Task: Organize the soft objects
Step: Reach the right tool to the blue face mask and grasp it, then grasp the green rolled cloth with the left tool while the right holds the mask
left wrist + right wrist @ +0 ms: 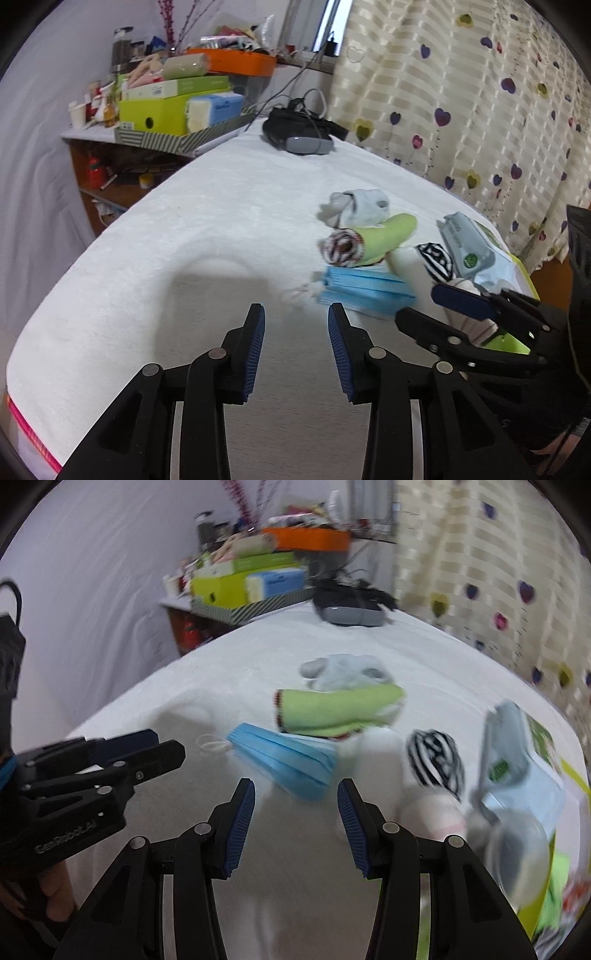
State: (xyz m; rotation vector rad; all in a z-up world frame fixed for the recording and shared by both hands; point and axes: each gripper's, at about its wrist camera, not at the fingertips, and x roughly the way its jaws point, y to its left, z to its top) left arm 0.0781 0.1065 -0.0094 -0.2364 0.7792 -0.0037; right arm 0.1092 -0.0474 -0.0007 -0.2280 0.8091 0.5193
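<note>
Right wrist view smeared throughout: wipes pack (506,760) right of the right gripper (295,794) has no readable label, and the striped sock (436,760) beside it blurs into streaks. Yellow-green tray (546,886) under the pack runs off the frame's right edge; contents at its near end unidentifiable. Green sock (340,709) ahead of the gripper overlaps the far end of the blue mask (284,760). Left wrist view: right gripper (443,306) covers part of a pale sock (469,317). Shelf clutter (166,92) far ahead too small to sort.
</note>
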